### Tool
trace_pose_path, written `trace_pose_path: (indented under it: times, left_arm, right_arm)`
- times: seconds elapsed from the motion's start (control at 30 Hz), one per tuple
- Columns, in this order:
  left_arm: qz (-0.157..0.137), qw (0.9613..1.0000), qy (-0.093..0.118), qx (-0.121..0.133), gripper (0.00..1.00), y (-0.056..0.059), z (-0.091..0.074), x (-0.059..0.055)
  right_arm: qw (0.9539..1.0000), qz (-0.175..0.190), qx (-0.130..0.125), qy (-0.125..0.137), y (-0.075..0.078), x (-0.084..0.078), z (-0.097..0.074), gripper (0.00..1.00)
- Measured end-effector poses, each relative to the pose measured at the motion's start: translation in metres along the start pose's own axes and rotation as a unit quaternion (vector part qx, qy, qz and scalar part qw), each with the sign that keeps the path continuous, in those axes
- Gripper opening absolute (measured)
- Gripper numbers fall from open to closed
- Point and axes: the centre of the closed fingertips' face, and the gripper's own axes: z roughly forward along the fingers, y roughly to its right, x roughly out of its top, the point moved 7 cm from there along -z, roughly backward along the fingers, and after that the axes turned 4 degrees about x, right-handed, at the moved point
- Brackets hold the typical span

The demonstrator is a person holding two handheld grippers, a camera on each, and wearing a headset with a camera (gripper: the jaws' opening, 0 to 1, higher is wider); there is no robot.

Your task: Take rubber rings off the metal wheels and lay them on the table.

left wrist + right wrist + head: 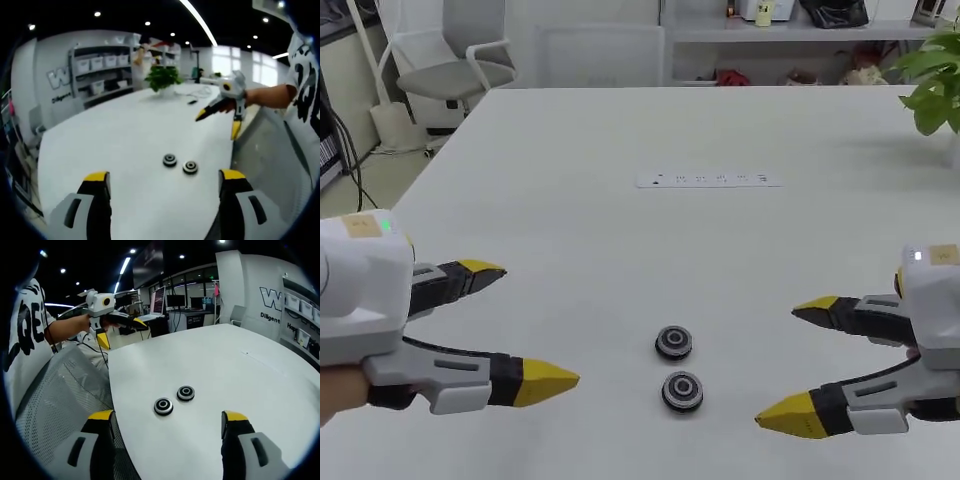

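White bench (620, 180), shelving (790, 30) behind. Lower centre: upper wheel (674, 342) just beside lower wheel (682, 391), dark-rimmed. Left hand-held gripper (538, 324) at lower left and right hand-held gripper (777, 366) at lower right, both spread wide, empty.

Person is wearing a white shirt (25, 330) with black print; left gripper (538, 324) and right gripper (777, 365) are showing white bodies, black jaws, yellow tips.

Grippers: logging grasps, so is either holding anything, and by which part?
Nothing held: left gripper and right gripper open, clear of both rubber-ringed metal wheels.
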Motion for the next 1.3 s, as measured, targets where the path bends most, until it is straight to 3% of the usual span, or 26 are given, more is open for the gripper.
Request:
trace_pose_path:
  times: [0.77, 1.3]
  left_arm:
    - [0.031, 0.9989, 0.007, -0.034, 0.89, 0.0, 0.029, 0.012]
    - [0.038, 0.997, -0.006, -0.066, 0.85, 0.001, 0.058, 0.005]
  right_arm:
    - [0.9987, -0.044, 0.026, -0.008, 0.009, 0.01, 0.016, 0.78]
    - [0.996, -0.059, 0.063, -0.023, 0.018, 0.006, 0.04, 0.72]
